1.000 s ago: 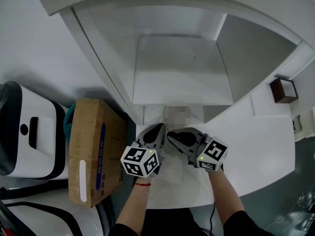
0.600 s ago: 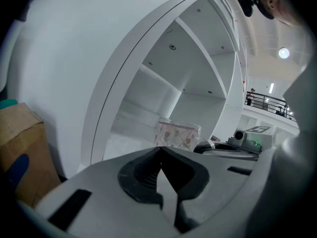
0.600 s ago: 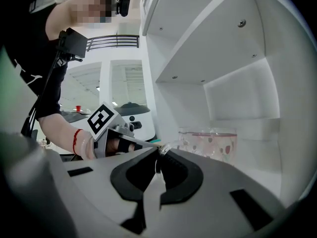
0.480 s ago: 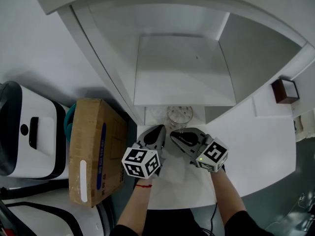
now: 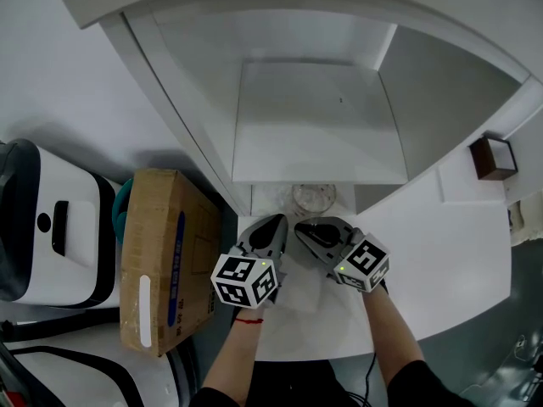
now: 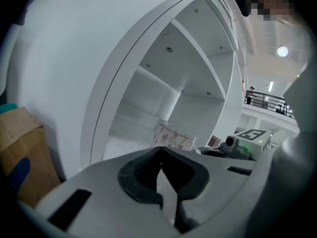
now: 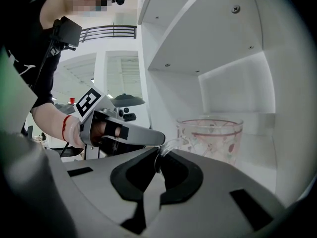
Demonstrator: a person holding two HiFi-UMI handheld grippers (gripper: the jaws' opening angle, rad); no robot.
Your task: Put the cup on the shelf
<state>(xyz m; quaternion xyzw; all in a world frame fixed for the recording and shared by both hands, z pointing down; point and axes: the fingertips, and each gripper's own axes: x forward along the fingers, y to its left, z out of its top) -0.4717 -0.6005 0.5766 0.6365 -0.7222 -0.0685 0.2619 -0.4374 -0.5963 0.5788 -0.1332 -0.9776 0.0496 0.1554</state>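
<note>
Clear cup (image 5: 314,197) with a reddish printed pattern and a transparent handle: it sits at the mouth of the lower compartment of the white shelf unit (image 5: 318,125), partly under the front edge of the shelf board above. Its base is hidden behind the gripper bodies, so whether it rests on the compartment floor cannot be told. Right gripper (image 5: 303,226): grey body and black jaw pads, with the jaws drawn in to a thin gap. The right gripper view shows the cup's handle (image 7: 166,147) pinched at their tips and the cup body just beyond, upright. Left gripper (image 5: 273,225): same build, just beside the right one. Its jaws are fully together with nothing between them, and they point toward the same compartment; the cup shows past the tips, apart from them. Both marker cubes face upward in the head view. A red band (image 5: 244,318) is on the left wrist. White counter (image 5: 433,253): it carries a small brown box (image 5: 490,157) at its far right, well apart from the grippers. Cardboard box (image 5: 165,257): it has a blue stripe and stands left of the shelf unit. White appliance with black trim (image 5: 51,227): it stands at the far left, beside the cardboard box.
</note>
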